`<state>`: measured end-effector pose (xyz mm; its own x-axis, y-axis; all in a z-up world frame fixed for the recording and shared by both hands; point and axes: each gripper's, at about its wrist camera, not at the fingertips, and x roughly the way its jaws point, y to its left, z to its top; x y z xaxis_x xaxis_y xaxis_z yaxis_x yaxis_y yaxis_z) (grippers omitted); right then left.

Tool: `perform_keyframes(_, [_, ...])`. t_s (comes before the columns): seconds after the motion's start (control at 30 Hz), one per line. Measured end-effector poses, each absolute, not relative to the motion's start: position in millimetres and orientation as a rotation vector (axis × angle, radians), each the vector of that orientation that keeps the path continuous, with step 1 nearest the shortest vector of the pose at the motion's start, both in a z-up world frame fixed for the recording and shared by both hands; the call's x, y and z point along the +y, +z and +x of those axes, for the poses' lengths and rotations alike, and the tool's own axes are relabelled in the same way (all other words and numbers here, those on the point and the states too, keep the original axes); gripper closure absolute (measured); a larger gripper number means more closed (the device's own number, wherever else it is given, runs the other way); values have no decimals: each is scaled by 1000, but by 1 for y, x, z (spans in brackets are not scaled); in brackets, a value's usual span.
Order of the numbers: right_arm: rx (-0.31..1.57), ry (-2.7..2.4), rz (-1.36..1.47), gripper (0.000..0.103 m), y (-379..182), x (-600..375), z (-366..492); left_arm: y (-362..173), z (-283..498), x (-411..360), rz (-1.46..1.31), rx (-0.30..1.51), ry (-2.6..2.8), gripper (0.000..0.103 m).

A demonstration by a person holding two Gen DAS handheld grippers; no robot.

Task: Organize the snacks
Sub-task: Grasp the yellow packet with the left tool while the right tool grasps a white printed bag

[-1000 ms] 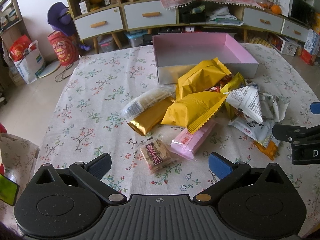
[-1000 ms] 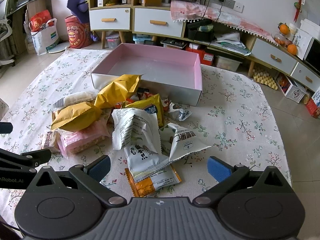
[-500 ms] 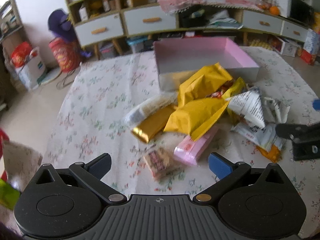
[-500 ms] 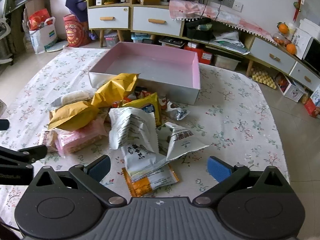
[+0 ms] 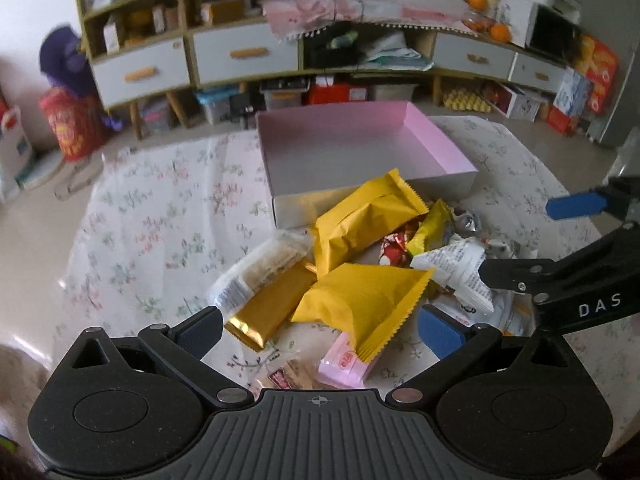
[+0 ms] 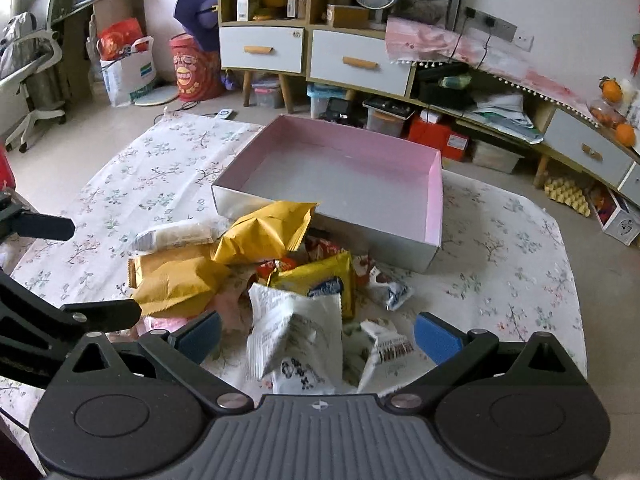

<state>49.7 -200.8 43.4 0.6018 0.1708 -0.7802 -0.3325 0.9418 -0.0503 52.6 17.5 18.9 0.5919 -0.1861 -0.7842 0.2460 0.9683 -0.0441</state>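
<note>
A pile of snack packets lies on the floral cloth in front of an empty pink box (image 5: pixel 348 152), which also shows in the right wrist view (image 6: pixel 340 164). My left gripper (image 5: pixel 320 332) is open and empty, just above a yellow packet (image 5: pixel 360 300), a gold bar packet (image 5: pixel 268 308) and a pink packet (image 5: pixel 344 364). My right gripper (image 6: pixel 318 338) is open and empty over a white packet (image 6: pixel 296 328). A second yellow packet (image 6: pixel 264 232) leans against the box. The right gripper shows at the right edge of the left wrist view (image 5: pixel 568 256).
The floral cloth (image 6: pixel 500 264) covers the table, with bare cloth left and right of the pile. Behind it stand low cabinets with drawers (image 6: pixel 260 48) and floor clutter. The left gripper's arm (image 6: pixel 48 312) shows at the left of the right wrist view.
Both grippers have moved forward and lower toward the pile. The packets now sit between the fingers of each gripper. Nothing has been taken hold of.
</note>
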Motion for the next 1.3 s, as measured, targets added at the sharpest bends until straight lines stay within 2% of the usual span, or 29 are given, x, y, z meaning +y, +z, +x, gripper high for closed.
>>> perform_keyframes(0.27, [960, 307, -91, 23, 25, -207, 69, 4, 80, 52, -162, 959, -263, 2])
perform_keyframes(0.47, [999, 289, 42, 34, 19, -215, 88, 0, 100, 47, -250, 962, -268, 2])
perform_keyframes(0.53, [1014, 288, 67, 41, 14, -215, 93, -4, 106, 40, -241, 972, -266, 4])
perform_keyframes(0.63, [1033, 278, 81, 44, 8, -213, 98, -13, 112, 30, -216, 993, -262, 8])
perform_keyframes(0.93, [1015, 285, -4, 44, 4, -212, 89, -32, 97, 24, -143, 1086, -309, 23])
perform_keyframes(1.07, [998, 290, -61, 44, 3, -210, 80, -39, 87, 26, -82, 1113, -302, 33])
perform_keyframes(1.3, [992, 297, -119, 41, 3, -213, 70, -39, 76, 30, -38, 1090, -296, 33])
